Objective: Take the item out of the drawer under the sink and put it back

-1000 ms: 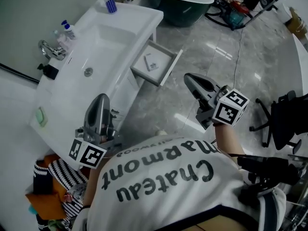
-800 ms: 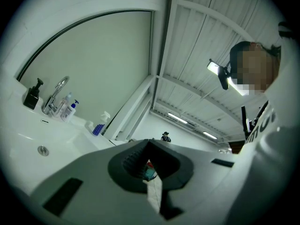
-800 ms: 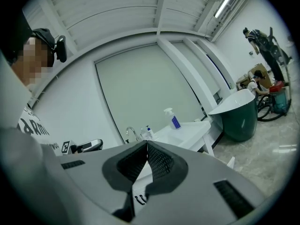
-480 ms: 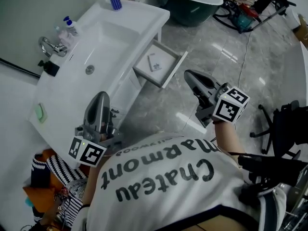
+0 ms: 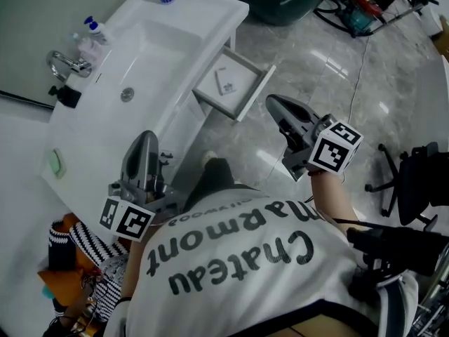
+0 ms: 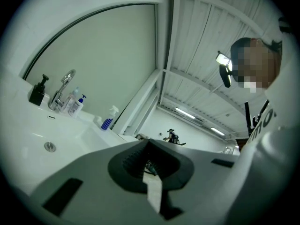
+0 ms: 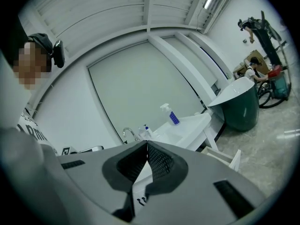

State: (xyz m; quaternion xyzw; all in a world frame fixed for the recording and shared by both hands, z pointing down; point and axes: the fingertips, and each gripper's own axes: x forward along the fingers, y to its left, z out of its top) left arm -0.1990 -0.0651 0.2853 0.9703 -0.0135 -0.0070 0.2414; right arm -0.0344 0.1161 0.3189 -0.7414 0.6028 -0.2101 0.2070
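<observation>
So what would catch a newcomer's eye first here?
Two grey tools held out low in the head view: the left gripper and the right gripper, fingers together, each ending in a black-and-white marker cube. Beyond them, at upper left, stands a white sink. Its drawer hangs open below it, with a small item inside.

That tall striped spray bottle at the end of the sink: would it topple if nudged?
The spray bottle stands tall and narrow, trigger head on top, so a high nudge would likely tip it. It stands near the end of the sink top, so it might fall off. How full it is doesn't show.
</observation>
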